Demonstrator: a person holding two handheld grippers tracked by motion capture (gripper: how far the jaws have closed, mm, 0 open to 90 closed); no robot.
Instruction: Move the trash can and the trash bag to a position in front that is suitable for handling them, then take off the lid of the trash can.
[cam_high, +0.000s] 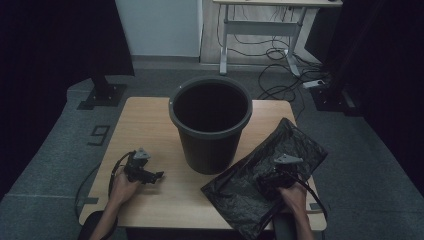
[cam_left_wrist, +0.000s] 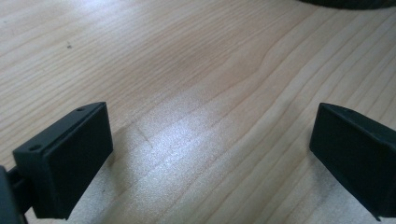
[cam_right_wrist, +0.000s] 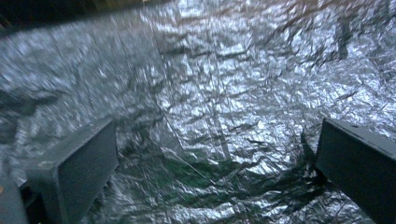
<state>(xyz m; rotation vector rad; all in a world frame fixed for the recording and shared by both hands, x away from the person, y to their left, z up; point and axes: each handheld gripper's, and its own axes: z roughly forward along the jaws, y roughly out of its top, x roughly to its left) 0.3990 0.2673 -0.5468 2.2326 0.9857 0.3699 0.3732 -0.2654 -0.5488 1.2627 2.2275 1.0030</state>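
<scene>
wooden table (cam_high: 165, 200), pale grain, square top, standing on grey carpet. item one: black bin (cam_high: 210, 122), round, upright, mouth open, placed at the middle of the table toward its far edge; its rim shows as a dark sliver at the top of the left gripper view (cam_left_wrist: 348, 3). item two: black plastic bag (cam_high: 270, 175), crinkled and glossy, lying flat on the table's right side, just right of the bin's base, its near corner hanging past the table's front edge; in the right gripper view its wrinkled sheet (cam_right_wrist: 210, 93) spreads under and beyond the jaws. item three: left gripper (cam_high: 156, 176), held in the person's left hand (cam_high: 122, 189) low over bare wood at the table's left front, jaws spread wide apart with nothing between them (cam_left_wrist: 210, 154), well apart from the bag. item four: right gripper (cam_high: 265, 181), held in the right hand (cam_high: 295, 195) over the bag's middle, jaws spread wide (cam_right_wrist: 217, 163), the plastic lying loose beneath them, not pinched. background: desk legs and cables on the floor beyond.
</scene>
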